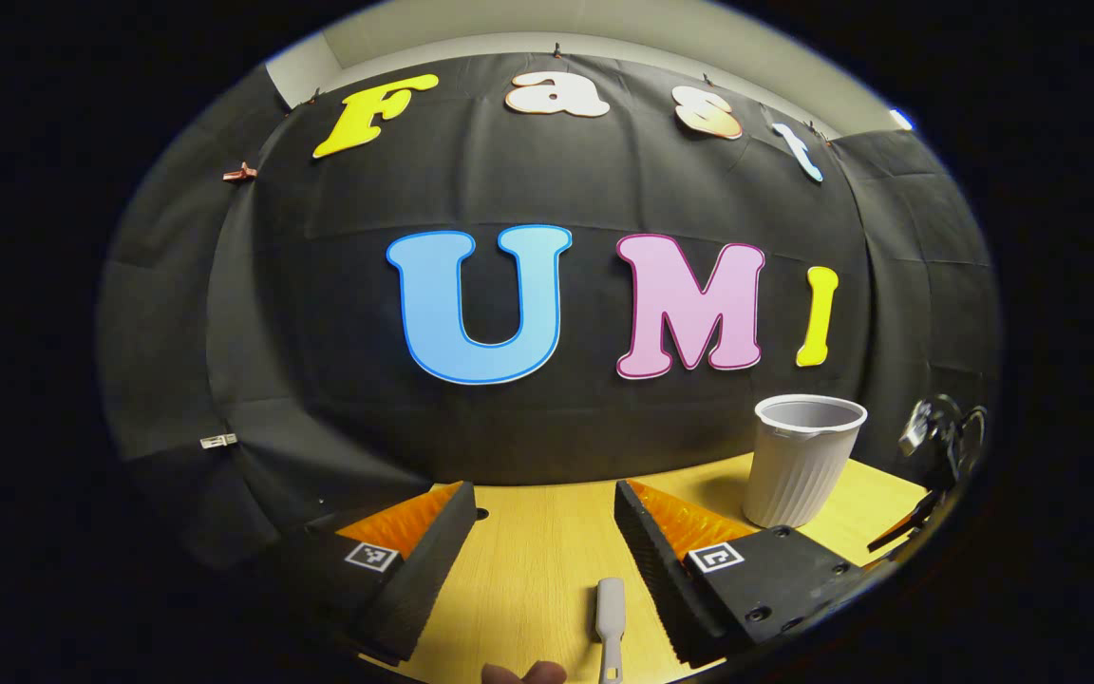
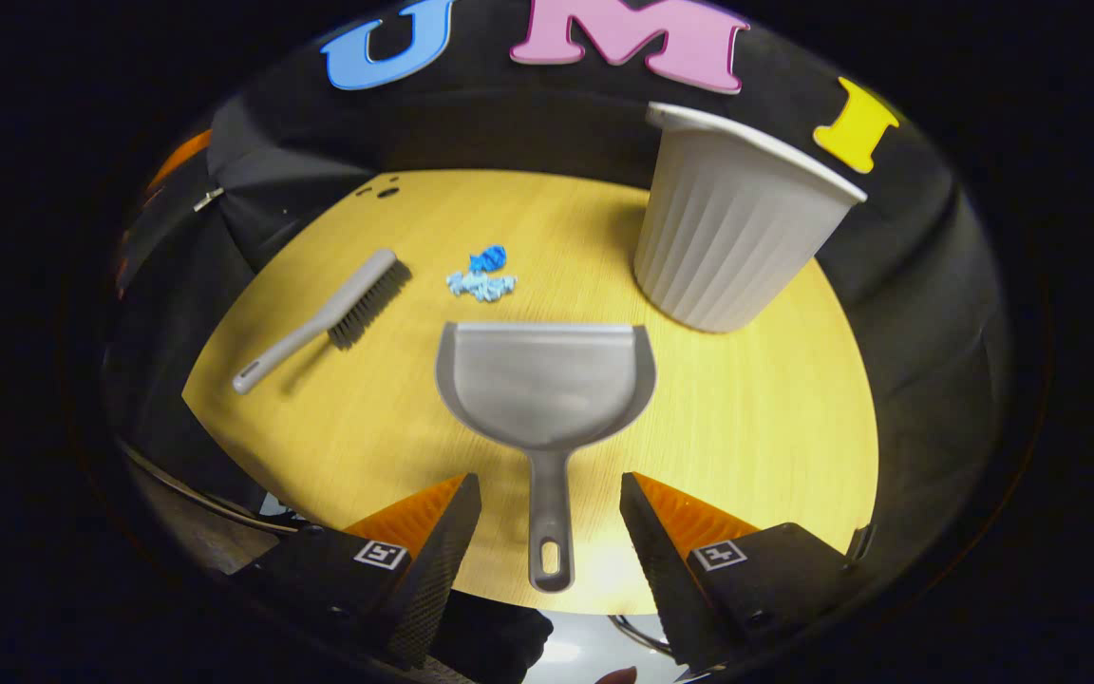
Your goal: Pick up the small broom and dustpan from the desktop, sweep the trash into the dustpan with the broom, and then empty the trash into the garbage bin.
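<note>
Layout on your bench (image 2: 746, 418), right gripper view: dustpan (image 2: 547, 380) lies flat in the middle, handle toward you, its end between your right gripper (image 2: 547, 532) fingers, not touching either. Trash (image 2: 482, 275) sits just beyond the pan's open edge, slightly left, apart from it. Broom (image 2: 329, 318) lies left of the pan, angled, bristle end farther back near the trash, handle end nearer you. Garbage bin (image 2: 732, 228) stands upright at back right, behind and right of the pan, near the wall. Left gripper view: a handle tip (image 1: 610, 617) lies on the bench between your left gripper (image 1: 547, 532) fingers, untouched; the bin is ahead, right.
</note>
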Action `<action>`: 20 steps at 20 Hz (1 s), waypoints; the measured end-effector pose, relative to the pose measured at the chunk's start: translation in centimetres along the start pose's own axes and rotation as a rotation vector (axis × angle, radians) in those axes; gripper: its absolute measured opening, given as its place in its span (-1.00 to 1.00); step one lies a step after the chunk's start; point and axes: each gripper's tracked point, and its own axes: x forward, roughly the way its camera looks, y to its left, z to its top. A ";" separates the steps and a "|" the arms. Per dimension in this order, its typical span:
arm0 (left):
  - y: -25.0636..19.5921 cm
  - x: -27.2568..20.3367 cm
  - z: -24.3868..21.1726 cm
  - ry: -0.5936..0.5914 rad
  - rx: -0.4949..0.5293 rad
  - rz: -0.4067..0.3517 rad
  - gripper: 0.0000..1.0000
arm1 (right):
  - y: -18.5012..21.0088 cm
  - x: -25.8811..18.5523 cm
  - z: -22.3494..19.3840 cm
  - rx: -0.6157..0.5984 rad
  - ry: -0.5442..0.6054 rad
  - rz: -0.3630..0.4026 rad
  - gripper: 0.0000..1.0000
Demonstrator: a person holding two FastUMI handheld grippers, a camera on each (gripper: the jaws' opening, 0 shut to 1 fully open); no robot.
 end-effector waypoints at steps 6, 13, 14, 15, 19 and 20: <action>0.6 0.0 -0.8 0.022 0.014 -0.001 0.90 | -0.6 6.6 -1.6 0.004 0.162 -0.026 0.79; 1.8 -0.3 -1.9 0.052 -0.005 0.024 0.90 | 0.0 9.9 -1.7 0.022 0.235 -0.011 0.75; 1.8 -0.4 -2.1 0.054 -0.005 0.027 0.90 | 0.2 10.2 -1.7 0.025 0.243 -0.007 0.72; 1.9 -0.5 -2.2 0.055 -0.002 0.033 0.90 | 0.8 10.2 -1.6 0.040 0.242 0.016 0.63; 1.9 -0.5 -2.7 0.068 -0.007 0.049 0.90 | 0.9 10.5 -1.5 0.049 0.250 0.025 0.28; 1.7 -0.5 -3.1 0.075 -0.009 0.053 0.91 | 0.8 10.6 -1.4 0.048 0.251 0.026 0.00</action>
